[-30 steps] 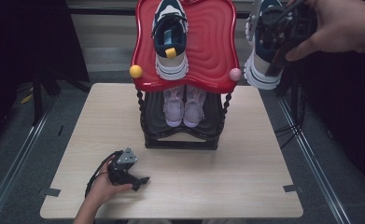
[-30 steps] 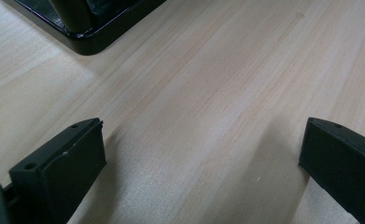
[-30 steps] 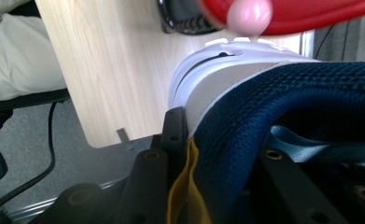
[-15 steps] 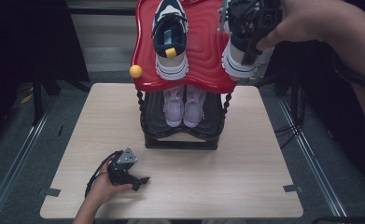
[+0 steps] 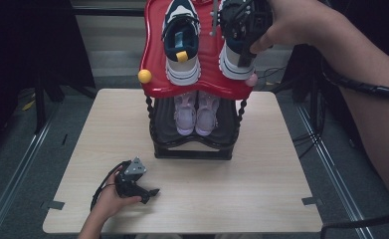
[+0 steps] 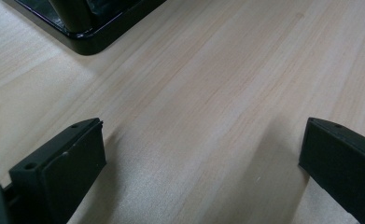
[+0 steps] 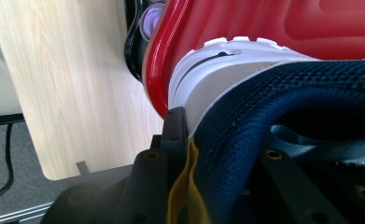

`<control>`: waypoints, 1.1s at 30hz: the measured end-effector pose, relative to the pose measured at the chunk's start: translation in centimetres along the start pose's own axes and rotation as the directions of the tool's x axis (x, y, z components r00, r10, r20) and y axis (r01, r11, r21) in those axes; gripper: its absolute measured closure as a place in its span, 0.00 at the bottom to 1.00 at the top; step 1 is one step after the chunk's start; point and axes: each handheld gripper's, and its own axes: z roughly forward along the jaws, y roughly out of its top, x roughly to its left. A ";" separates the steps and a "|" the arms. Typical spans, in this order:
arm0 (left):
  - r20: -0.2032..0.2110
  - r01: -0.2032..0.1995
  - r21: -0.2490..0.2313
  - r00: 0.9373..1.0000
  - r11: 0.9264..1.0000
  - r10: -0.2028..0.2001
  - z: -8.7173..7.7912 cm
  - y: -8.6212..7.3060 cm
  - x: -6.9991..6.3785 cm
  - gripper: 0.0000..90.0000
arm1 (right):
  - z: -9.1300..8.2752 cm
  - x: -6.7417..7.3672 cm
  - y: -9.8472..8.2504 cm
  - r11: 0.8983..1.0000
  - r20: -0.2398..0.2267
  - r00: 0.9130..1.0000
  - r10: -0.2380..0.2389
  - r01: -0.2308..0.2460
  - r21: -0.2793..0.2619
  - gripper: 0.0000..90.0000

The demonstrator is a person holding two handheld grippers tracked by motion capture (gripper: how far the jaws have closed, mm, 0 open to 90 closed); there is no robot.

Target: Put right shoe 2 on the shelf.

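While the table (image 5: 261,199) carries the black two-tier rack at its far edge, your work is at the red top shelf (image 5: 154,55), which overhangs the rack toward you and already bears one navy-and-white sneaker (image 5: 181,42) on its left half, heel toward the near rim. Your right gripper (image 5: 242,22) is clenched on the second sneaker (image 5: 234,62), gripping it at the collar; the right gripper view shows navy mesh (image 7: 283,121) pressed against the jaw and the white heel (image 7: 227,56) at the shelf's red rim (image 7: 159,70). That shoe sits over the shelf's right half, its heel at or just past the near rim; whether the sole bears fully on the ribbed surface cannot be told. In my judgement, you should square it parallel with its mate, bring the heel in behind the rim, and seat the sole flat before letting go, since a heel left hanging over could tip the shoe off the near edge. Keep clear of the pink knob (image 5: 252,79) at the near right corner. The lilac pair (image 5: 197,112) on the lower shelf needs no attention. Your left gripper (image 5: 149,194) rests on the table near the near left corner, jaws wide apart and grasping nothing.
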 end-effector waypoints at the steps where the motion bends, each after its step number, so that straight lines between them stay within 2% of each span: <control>1: 0.000 0.000 0.000 1.000 1.000 0.000 0.0 0.0 0.0 0.00 | 0.1 -0.1 0.1 1.000 0.003 1.000 0.001 -0.001 -0.005 0.82; 16: 0.002 0.000 0.000 1.000 1.000 0.000 0.0 0.0 0.0 0.00 | 1.5 -0.6 2.1 1.000 0.024 1.000 -0.020 0.020 -0.004 0.82; 22: 0.002 -0.001 0.000 1.000 1.000 0.001 0.0 0.0 0.0 0.00 | 2.1 -0.8 2.8 0.999 0.015 0.999 -0.037 0.037 -0.006 0.81; 33: 0.002 -0.001 0.000 1.000 1.000 0.001 0.0 0.0 0.0 0.00 | 2.8 -1.3 3.1 0.999 0.014 0.999 -0.033 0.033 -0.009 0.80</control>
